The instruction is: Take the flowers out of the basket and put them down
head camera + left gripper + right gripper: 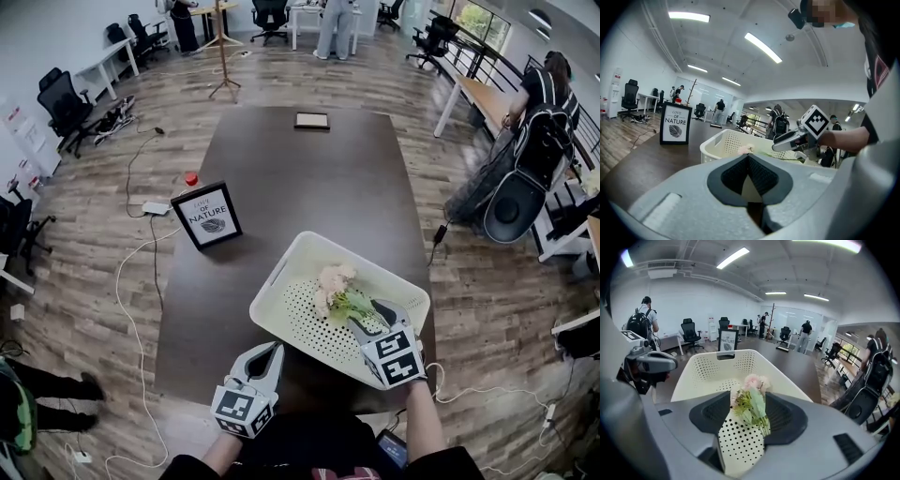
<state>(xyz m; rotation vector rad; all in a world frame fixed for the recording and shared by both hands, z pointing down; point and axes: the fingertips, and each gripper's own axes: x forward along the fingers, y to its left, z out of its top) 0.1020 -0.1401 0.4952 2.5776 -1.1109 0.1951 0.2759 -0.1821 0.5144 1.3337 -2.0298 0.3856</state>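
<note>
Between right gripper [747, 400] jaws, flowers [753, 383], inside basket [707, 367]

Two pale grey hand-held grippers, dark clothing at the bottom edge

Low in the head view, the left gripper [268, 356] and right gripper [367, 315] are smooth, rounded and light grey, with black ribbed pads [787, 416] (set in dark hollows). Each carries a cube [395, 356] of black-and-white square markers. The person's top [281, 459] is dark.
</note>
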